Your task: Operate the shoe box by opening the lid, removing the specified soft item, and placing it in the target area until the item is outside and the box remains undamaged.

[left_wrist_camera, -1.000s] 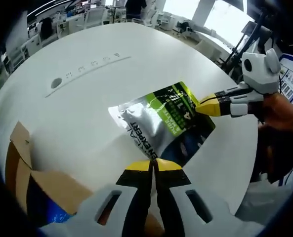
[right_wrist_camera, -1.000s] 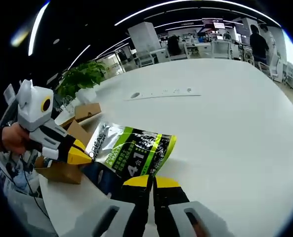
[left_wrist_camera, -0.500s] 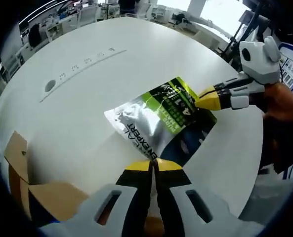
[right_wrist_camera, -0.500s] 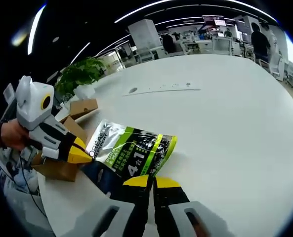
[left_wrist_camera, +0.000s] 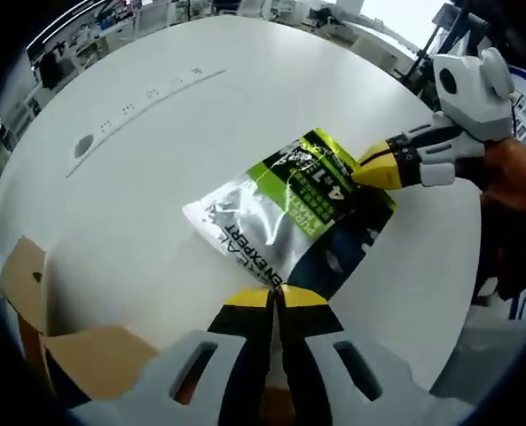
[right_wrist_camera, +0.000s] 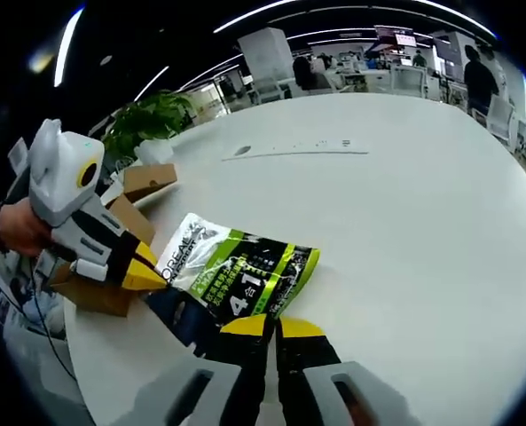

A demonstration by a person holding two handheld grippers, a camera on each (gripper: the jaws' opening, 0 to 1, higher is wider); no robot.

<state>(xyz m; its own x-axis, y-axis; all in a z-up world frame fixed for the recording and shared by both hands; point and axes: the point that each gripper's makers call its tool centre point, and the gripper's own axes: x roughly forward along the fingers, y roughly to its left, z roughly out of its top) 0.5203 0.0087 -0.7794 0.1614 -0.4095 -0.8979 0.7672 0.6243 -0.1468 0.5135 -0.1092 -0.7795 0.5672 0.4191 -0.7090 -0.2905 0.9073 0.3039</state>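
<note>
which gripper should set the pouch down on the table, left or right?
Hard to split: both grippers are shut on the pouch, left gripper at one edge, right gripper at the opposite. Slight lean right: it holds the edge away from the cardboard box, over bare white table.

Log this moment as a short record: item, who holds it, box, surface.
item: green, silver and black pouch, flat above the white table
left gripper: shut on the pouch's near edge
right gripper: shut on the opposite edge
box: brown cardboard shoe box, flaps open, at the table's edge, apart from the pouch
item status: outside the box
background: green plant, office desks
</note>
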